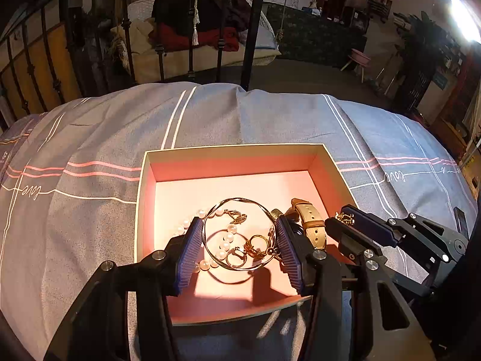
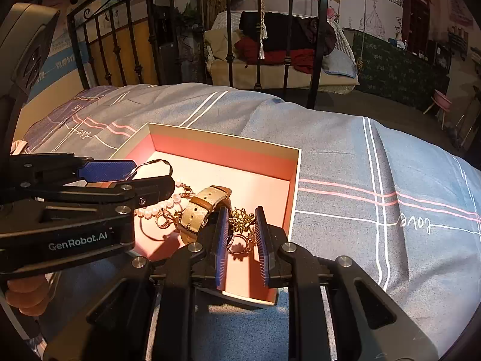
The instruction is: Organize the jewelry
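Observation:
An open pink box (image 1: 234, 150) (image 2: 296, 162) lies on the bed and holds jewelry. Inside are a thin bangle (image 1: 207, 213), a pearl string (image 1: 224, 243) (image 2: 153, 210), gold rings (image 1: 255, 245) and a tan-strapped watch (image 1: 314, 224) (image 2: 201, 207). My left gripper (image 1: 239, 242) is open, its pads either side of the bangle over the box. My right gripper (image 2: 242, 233) is part open over the box's near right corner, its pads either side of a gold filigree piece (image 2: 242, 219); I cannot tell if they grip it. It shows in the left wrist view (image 1: 345, 219).
The box rests on a grey-blue bedspread (image 1: 90, 138) (image 2: 375, 180) with white and pink stripes. A black iron bed frame (image 1: 252, 30) (image 2: 315, 45) stands beyond it. Furniture and clothes lie further back in the room.

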Demonstrator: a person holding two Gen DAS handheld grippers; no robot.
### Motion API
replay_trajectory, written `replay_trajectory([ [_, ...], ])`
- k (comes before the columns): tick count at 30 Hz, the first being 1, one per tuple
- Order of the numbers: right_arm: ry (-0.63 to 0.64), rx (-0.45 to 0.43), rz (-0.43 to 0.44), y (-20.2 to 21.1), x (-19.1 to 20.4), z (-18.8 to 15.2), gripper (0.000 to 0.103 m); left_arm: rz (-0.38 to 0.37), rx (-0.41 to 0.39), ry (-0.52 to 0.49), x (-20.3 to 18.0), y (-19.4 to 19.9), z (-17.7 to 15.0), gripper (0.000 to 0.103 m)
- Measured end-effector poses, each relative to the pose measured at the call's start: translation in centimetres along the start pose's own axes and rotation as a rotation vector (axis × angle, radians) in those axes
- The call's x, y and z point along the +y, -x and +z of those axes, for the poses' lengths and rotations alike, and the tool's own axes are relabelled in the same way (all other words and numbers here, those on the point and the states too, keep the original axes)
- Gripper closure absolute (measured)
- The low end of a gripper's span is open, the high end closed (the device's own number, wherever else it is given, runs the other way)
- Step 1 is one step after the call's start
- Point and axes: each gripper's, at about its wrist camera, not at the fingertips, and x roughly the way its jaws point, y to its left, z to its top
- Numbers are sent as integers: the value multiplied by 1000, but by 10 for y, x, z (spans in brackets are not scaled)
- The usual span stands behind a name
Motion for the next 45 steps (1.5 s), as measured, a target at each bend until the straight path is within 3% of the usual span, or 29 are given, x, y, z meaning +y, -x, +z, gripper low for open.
replay_trajectory([
  [2,5,0,-2,1,0,-1,81,3,2,-3,0,0,0,52],
  [5,2,1,-15,1,0,-1,63,8,13,1,0,-1,0,44],
  [10,2,-3,-23,8,1,-5,60,8,5,15,2,6,-2,33],
  [16,7,-38,-23,33,9,-23,43,-7,-36,20,2,32,-10,22],
  [21,35,-120,-44,70,22,-57,31,-31,-162,53,5,81,-36,20],
  [27,29,-335,-145,133,31,-91,6,-16,-312,41,6,139,-80,9],
  [33,4,-454,-165,172,29,-107,6,22,-386,28,6,162,-108,8],
  [45,-14,-507,-167,192,30,-109,6,74,-473,-29,-5,174,-127,7],
])
